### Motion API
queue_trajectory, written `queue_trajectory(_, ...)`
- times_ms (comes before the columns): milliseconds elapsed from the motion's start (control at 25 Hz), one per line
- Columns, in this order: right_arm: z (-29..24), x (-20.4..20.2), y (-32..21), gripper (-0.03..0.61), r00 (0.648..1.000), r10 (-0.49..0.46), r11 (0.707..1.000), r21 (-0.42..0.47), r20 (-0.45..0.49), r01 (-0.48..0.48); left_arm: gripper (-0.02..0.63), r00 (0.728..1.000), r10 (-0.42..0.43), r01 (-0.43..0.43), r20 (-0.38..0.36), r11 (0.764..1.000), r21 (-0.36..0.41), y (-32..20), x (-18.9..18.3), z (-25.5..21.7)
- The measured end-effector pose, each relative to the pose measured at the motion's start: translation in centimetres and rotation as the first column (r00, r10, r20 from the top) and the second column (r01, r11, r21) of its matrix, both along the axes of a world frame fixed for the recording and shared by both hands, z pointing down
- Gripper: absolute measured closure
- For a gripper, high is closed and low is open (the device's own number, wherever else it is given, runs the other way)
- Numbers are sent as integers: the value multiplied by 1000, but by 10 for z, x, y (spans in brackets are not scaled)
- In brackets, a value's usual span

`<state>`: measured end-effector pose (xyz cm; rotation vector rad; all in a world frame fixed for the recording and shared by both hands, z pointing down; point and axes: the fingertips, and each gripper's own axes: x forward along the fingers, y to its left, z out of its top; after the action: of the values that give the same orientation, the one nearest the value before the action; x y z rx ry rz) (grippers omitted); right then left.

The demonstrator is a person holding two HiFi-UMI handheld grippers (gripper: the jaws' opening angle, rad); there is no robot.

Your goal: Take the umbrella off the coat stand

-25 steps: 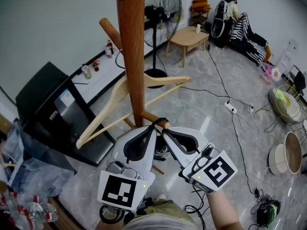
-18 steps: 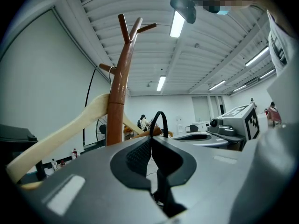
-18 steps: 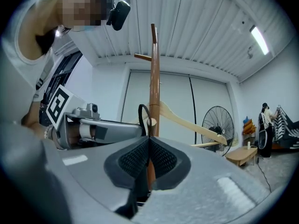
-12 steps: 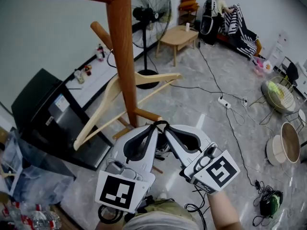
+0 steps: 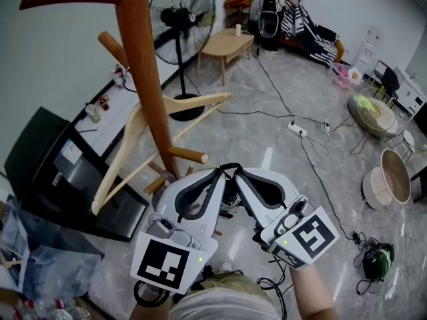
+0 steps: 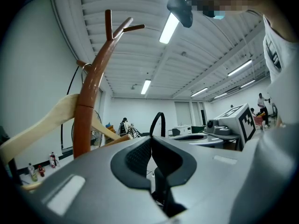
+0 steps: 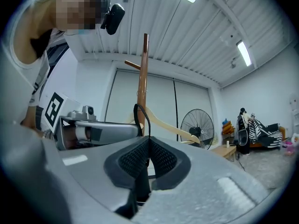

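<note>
Pinching umbrella strap (image 5: 226, 167), left tool (image 5: 215, 174) and right tool (image 5: 237, 174) have drawn it off peg (image 5: 190, 155) of coat stand (image 5: 143, 79); removal essentially done.

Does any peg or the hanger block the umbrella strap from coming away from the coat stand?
Nothing visible does. The strap, pinched by the left claw and right claw, sits clear of the nearest peg, to its right; the hanger crosses behind the pole.

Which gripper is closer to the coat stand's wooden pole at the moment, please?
The left. In the head view the left gripper lies just right of the lower end of the coat stand pole; the right gripper lies farther right, beyond it.
</note>
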<state>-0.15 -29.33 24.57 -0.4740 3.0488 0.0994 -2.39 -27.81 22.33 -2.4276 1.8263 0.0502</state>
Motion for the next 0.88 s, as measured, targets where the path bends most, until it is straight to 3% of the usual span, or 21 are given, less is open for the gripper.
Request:
queue_trajectory(240,-1,24,-4,574,994,106,994,-2,-5,-106,595,994,113,-113,0,994,3,-6,25,-2)
queue_trajectory(480,-2,53,-10,574,972,236,972,-14,0,-236,594,972,236,-235,-6,972,10,-16,52,-4)
queue_trajectory(880,-2,99,-7,574,901,434,900,-28,-1,-434,594,897,442,-442,-7,897,7,-16,96,-3)
